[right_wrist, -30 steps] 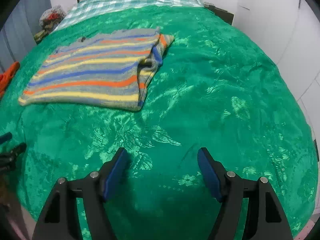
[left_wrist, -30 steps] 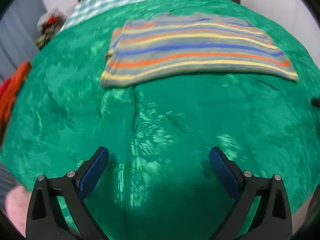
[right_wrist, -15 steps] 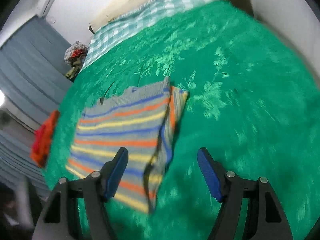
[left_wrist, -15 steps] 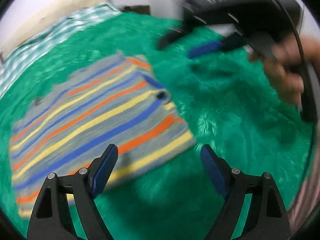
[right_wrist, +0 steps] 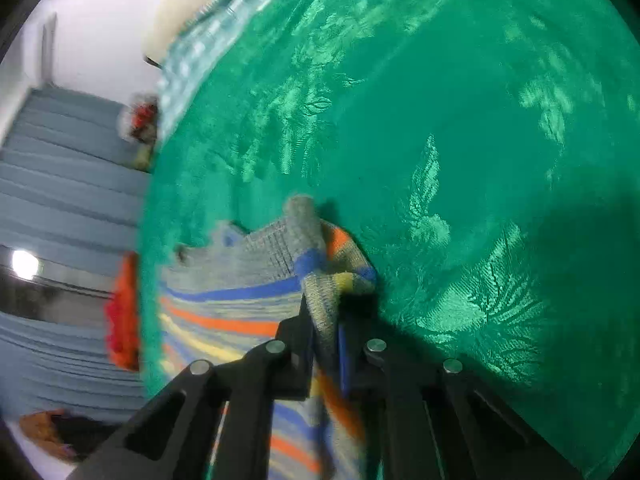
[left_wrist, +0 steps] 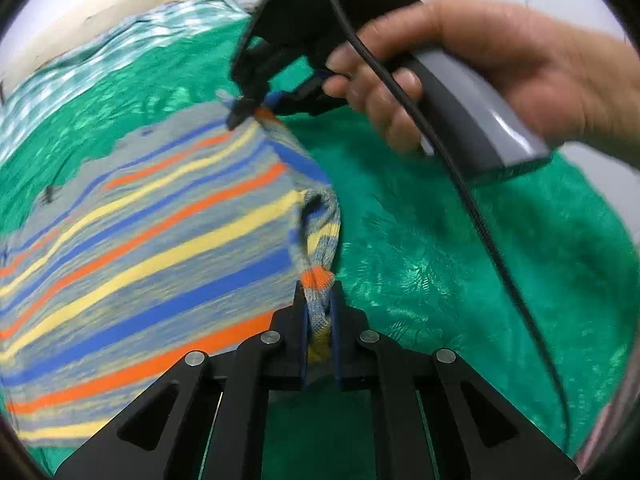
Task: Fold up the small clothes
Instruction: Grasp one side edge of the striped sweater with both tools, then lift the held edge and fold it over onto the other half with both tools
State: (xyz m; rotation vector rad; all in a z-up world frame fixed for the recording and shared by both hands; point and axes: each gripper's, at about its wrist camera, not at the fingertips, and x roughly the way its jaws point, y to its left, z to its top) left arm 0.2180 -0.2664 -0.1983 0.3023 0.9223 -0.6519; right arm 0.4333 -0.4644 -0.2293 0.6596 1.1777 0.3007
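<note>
A striped knit garment [left_wrist: 140, 248], grey with blue, orange and yellow bands, lies on the green bedspread [left_wrist: 440, 272]. My left gripper [left_wrist: 319, 312] is shut on the garment's near right edge, the knit bunched between its pads. In the left wrist view my right gripper [left_wrist: 250, 110], held by a hand [left_wrist: 500, 76], pinches the garment's far right corner. The right wrist view shows that gripper [right_wrist: 325, 320] shut on the folded corner of the garment [right_wrist: 248, 280], which rises in a small hump ahead of the fingers.
A checked sheet [left_wrist: 100, 64] and a pale pillow [left_wrist: 104, 4] lie at the head of the bed. An orange-red cloth [right_wrist: 122, 320] sits at the bed's left edge, beside grey curtains [right_wrist: 60, 184]. A black cable [left_wrist: 472, 208] trails from the right gripper's handle.
Both grippers moved in to the garment's right edge and went from wide open to shut on the knit. The right hand swung in at the far corner, and the edge now lifts.
</note>
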